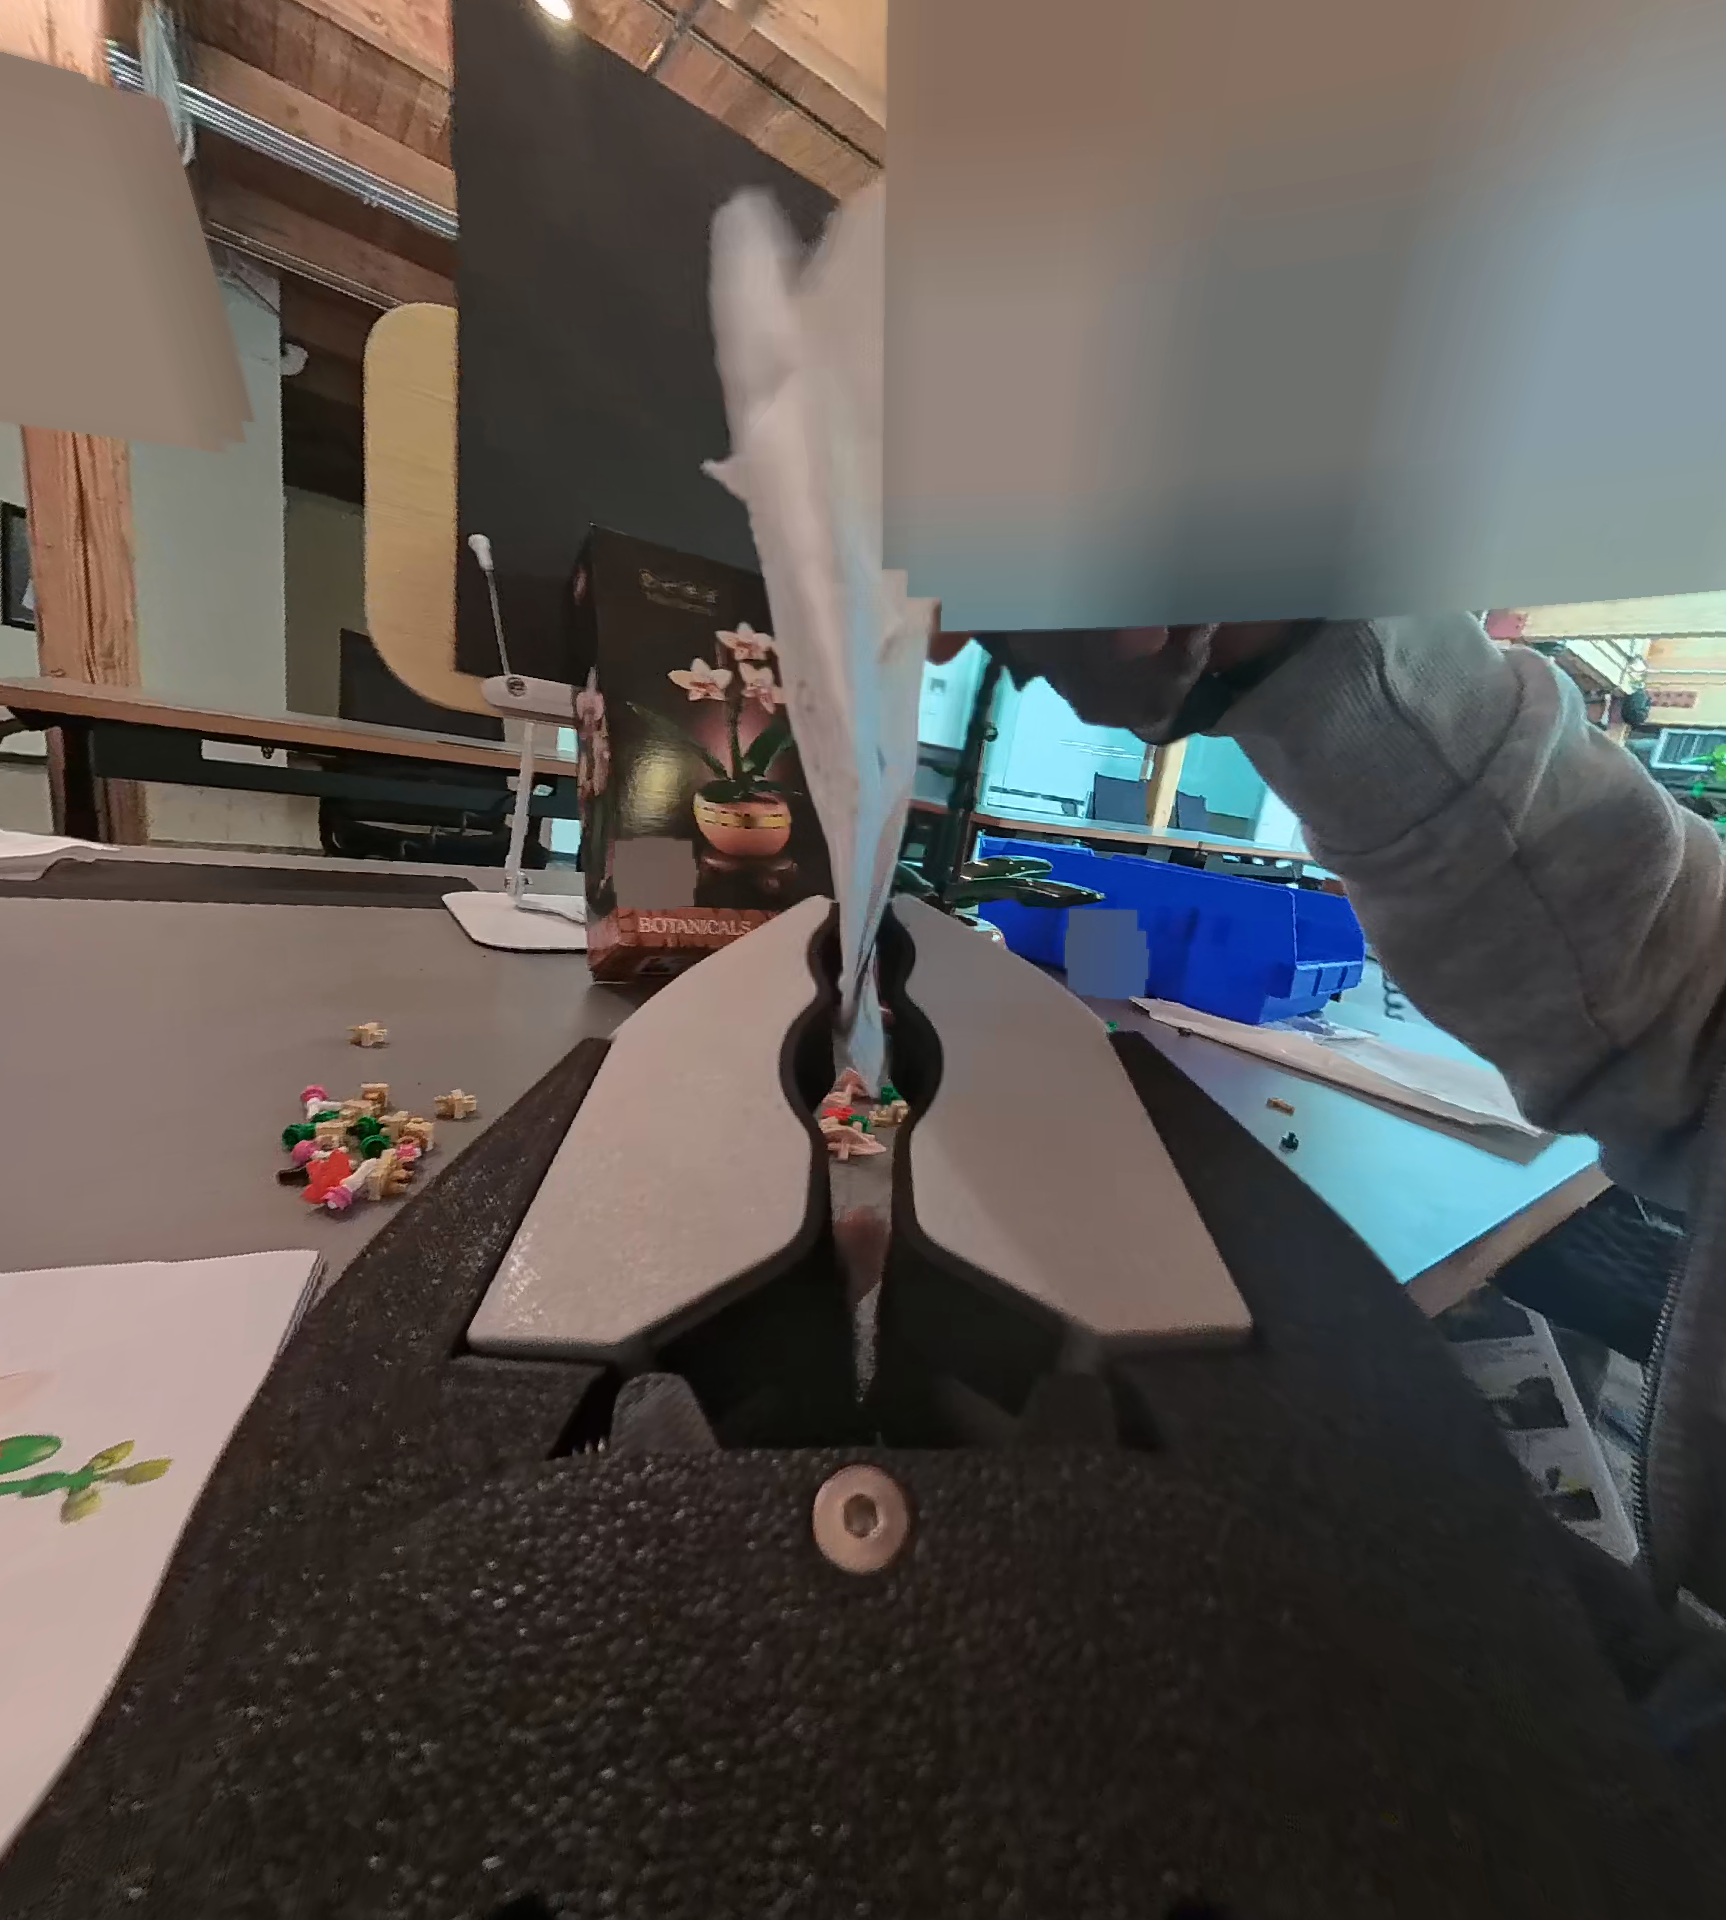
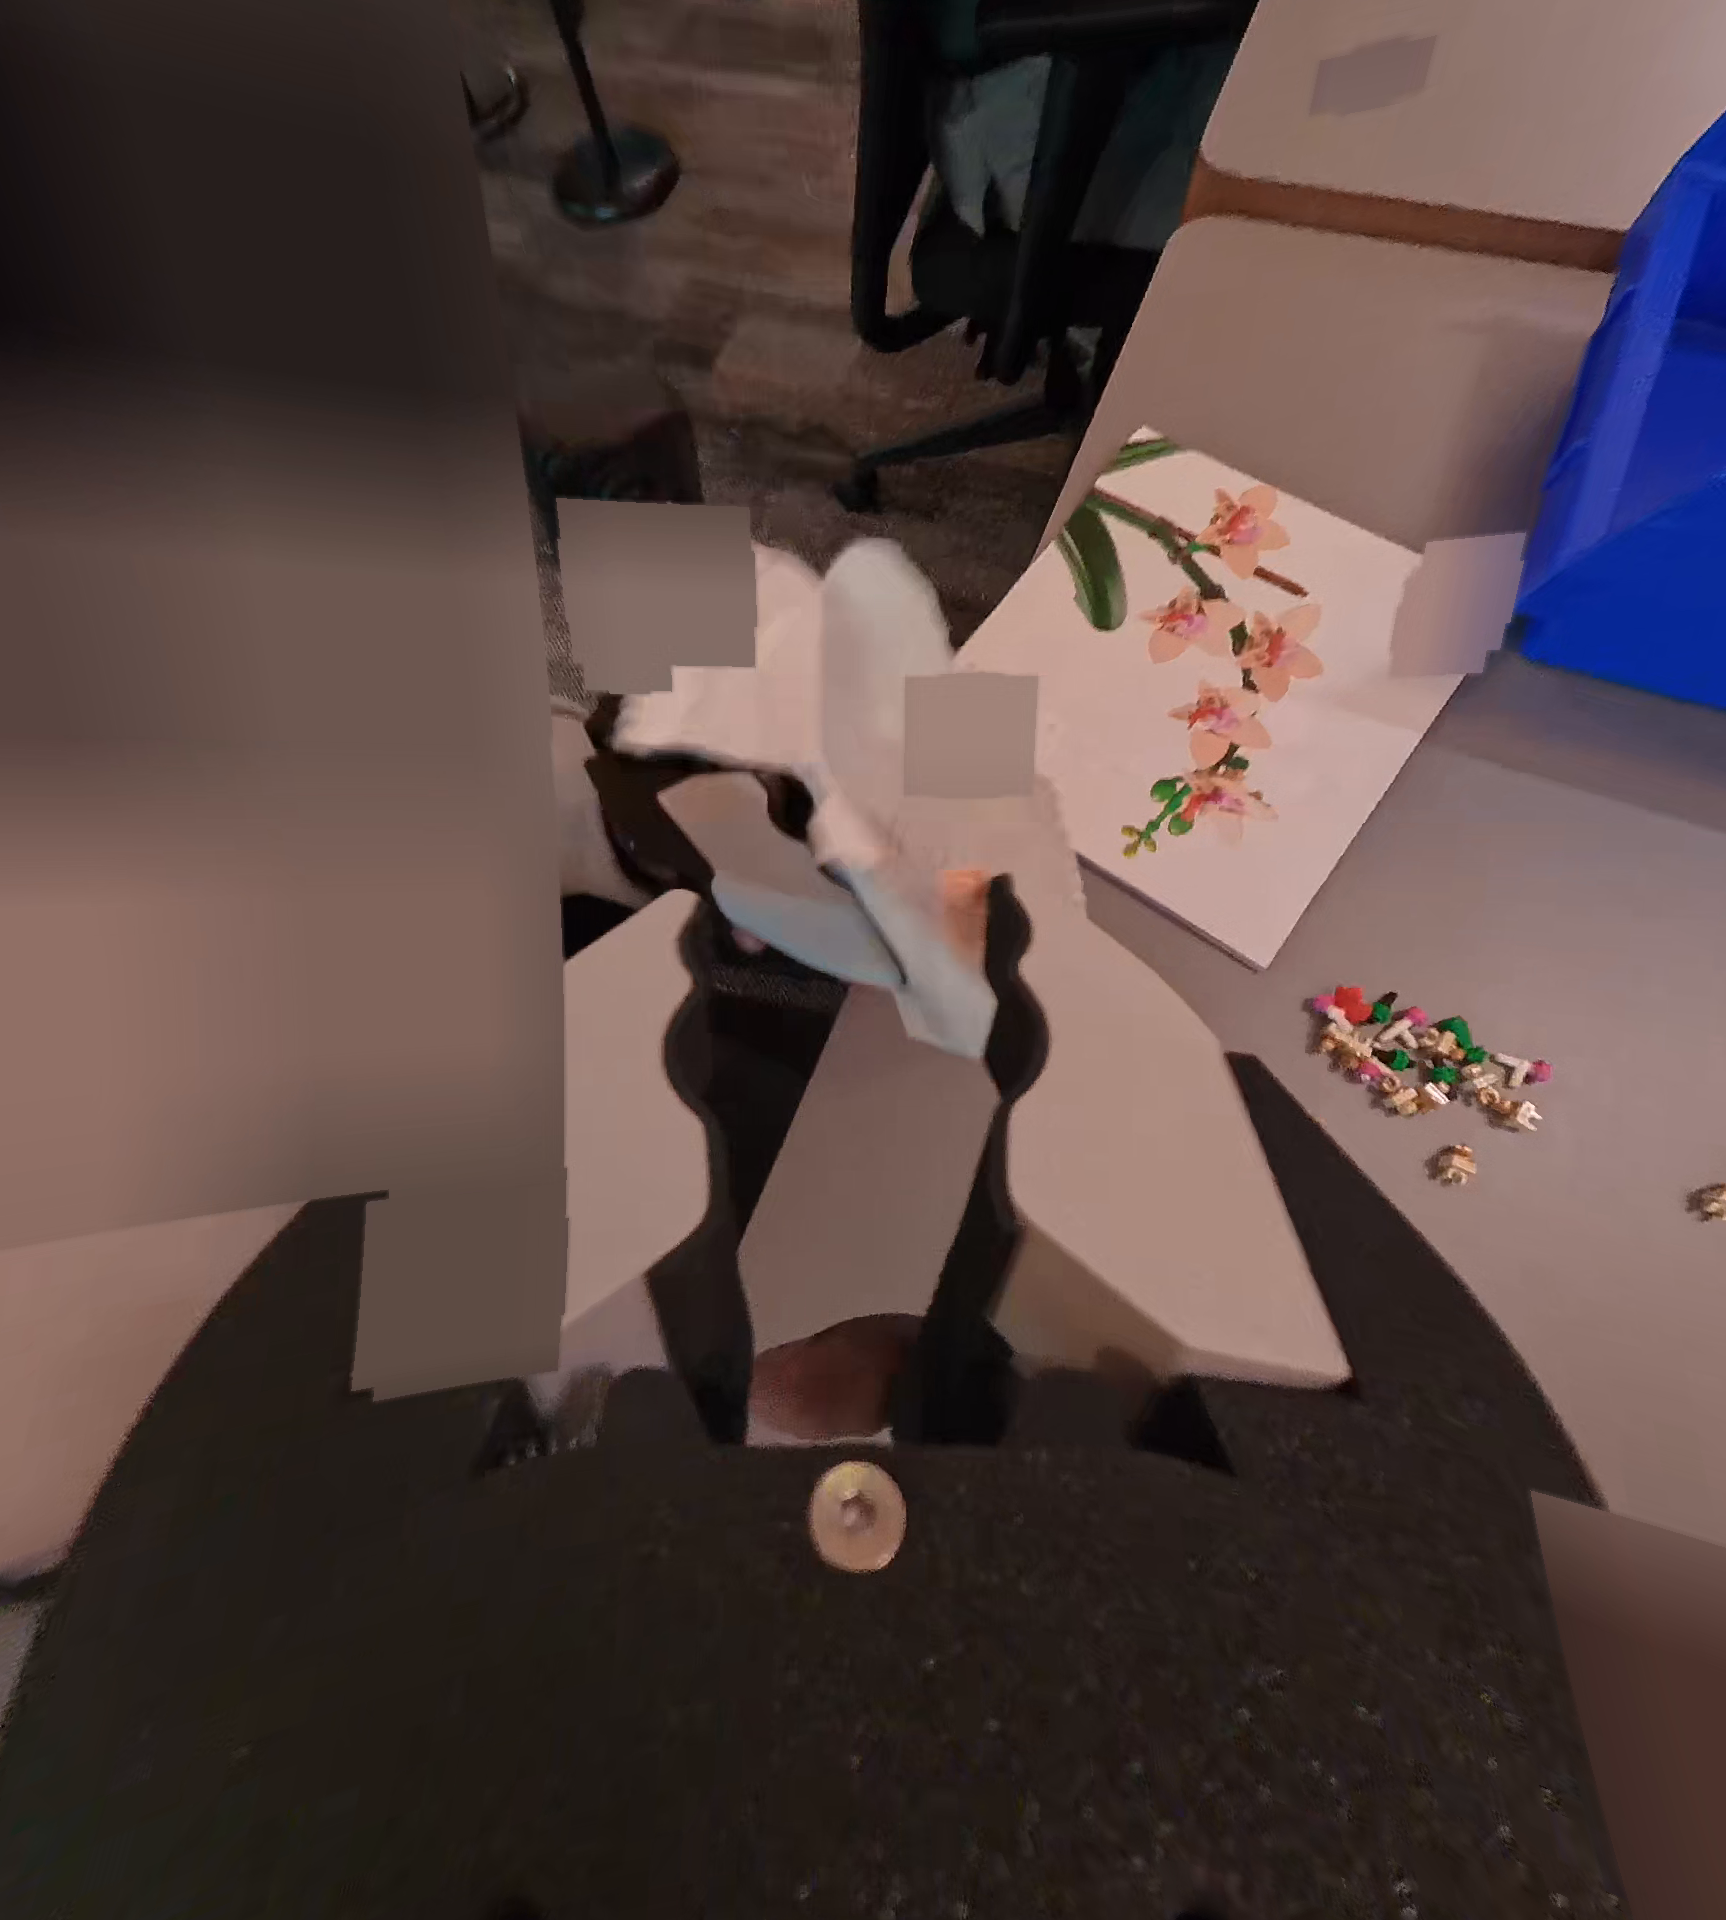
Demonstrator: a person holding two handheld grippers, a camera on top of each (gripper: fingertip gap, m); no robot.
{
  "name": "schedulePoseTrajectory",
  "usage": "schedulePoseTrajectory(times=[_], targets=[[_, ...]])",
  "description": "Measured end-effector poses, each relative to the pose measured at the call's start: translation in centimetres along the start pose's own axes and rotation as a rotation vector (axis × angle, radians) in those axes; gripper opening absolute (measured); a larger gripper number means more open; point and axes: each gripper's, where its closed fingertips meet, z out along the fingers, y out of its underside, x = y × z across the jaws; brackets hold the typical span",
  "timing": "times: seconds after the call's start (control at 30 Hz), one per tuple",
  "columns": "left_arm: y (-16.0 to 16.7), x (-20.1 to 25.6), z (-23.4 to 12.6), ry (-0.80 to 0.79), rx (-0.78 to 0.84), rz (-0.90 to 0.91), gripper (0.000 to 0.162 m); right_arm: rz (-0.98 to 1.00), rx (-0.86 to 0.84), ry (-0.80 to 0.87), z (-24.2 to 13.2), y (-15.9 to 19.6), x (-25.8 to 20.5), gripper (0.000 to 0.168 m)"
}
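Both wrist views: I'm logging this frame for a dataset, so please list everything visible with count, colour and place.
paper bag: one, white, crumpled, standing up between the left gripper's fingers.
small bricks: one loose pile, pink, green, tan and red, on the grey table.
instruction booklet: one, white with an orchid picture, lying beside the pile.
box: one, dark with an orchid picture, upright behind the bag.
bin: one, blue, at the table's far side.
sleeve: one, grey, reaching in on the right.
left gripper: grey fingers closed on the bag.
right gripper: grey fingers apart, the bag's end against one.
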Motion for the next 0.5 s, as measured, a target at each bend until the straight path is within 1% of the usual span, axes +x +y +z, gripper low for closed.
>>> schedulePoseTrajectory(times=[0.03, 0.1, 0.27, 0.3, 0.37, 0.4, 0.43, 0.5], targets=[[-0.1, -0.2, 0.0, -0.012, 0.006, -0.011, 0.004, -0.020, -0.013, 0.003, 0.0, 0.3, -0.1, 0.059], [-0.4, -0.5, -0.2, -0.013, 0.025, -0.044, 0.004, -0.057, -0.015, 0.007, -0.1, 0.6, -0.3, 0.056], [-0.5, -0.7, -0.3, -0.022, 0.041, -0.070, 0.004, -0.134, 0.006, 0.090, -0.9, 0.4, -0.2, 0.058], [-0.6, -0.8, -0.3, -0.025, 0.044, -0.074, 0.004, -0.135, 0.014, 0.126, -1.3, 0.4, 0.0, 0.057], [-0.7, -1.2, -0.5, -0.043, 0.049, -0.066, 0.004, -0.114, 0.044, 0.188, -2.2, 1.0, 0.3, 0.044], [-0.9, -1.3, -0.6, -0.050, 0.053, -0.056, 0.004, -0.081, 0.037, 0.237, -2.7, 1.9, 0.4, 0.034], [-1.0, -1.4, -0.6, -0.056, 0.056, -0.045, 0.004, -0.042, -0.015, 0.284, -2.7, 4.0, 0.8, 0.029], [-1.1, -1.2, -0.7, -0.056, 0.058, -0.033, 0.004, 0.073, -0.241, 0.366, -2.1, 10.5, 2.0, 0.029]])
